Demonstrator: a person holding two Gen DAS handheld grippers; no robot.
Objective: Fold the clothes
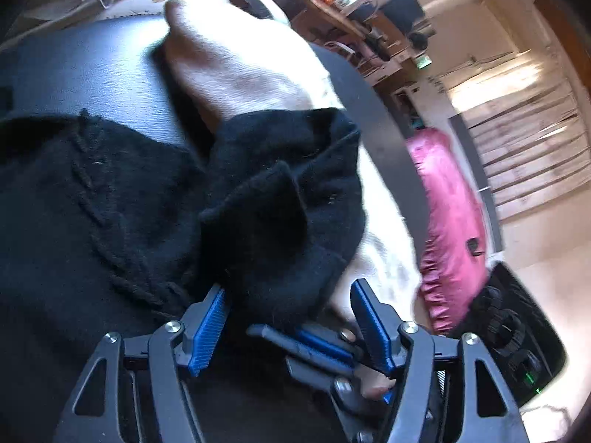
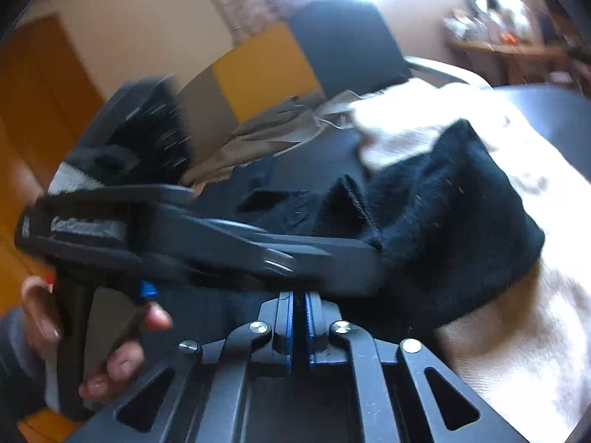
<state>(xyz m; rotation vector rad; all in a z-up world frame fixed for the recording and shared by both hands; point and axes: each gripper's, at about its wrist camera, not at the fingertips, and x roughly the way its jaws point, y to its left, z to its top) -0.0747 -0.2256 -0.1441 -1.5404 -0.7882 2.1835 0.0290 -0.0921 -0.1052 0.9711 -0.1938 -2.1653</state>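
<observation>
In the left wrist view the left gripper stands with its jaws wide apart, a bunched fold of the black knit garment lying in the gap between the blue pads; whether the pads touch it I cannot tell. The right gripper has its jaws pressed almost together, the garment's near edge right at their tips; whether cloth is pinched there I cannot tell. To its left a hand holds the other gripper's handle, which crosses low over the cloth. The garment is spread over a dark padded surface, its raised fold peaking at the middle. Beyond it a cream cloth runs along the surface's right edge. Farther off, a beige cloth lies crumpled at the back edge. Past the right edge lie a pink cushion and open floor.
</observation>
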